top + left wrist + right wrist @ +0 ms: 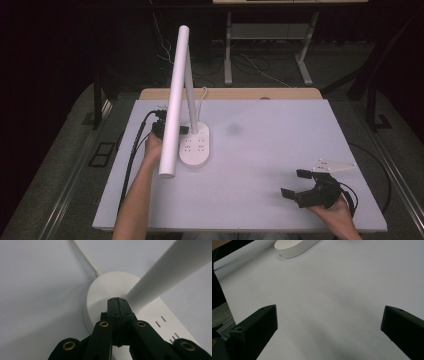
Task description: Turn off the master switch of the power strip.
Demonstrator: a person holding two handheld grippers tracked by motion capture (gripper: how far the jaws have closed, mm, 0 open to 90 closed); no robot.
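Left gripper view: closed claw [117,300] on lamp base [100,293]

White desk lamp [182,100] with white base [105,290], black tongs [117,299], pale grey table [270,150].

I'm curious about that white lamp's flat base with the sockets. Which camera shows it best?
The left gripper view: the base is close up, with its socket slots, the cord going in and the left gripper shut, its tips over it. The high view shows the whole base, but small. The right gripper view catches one end.
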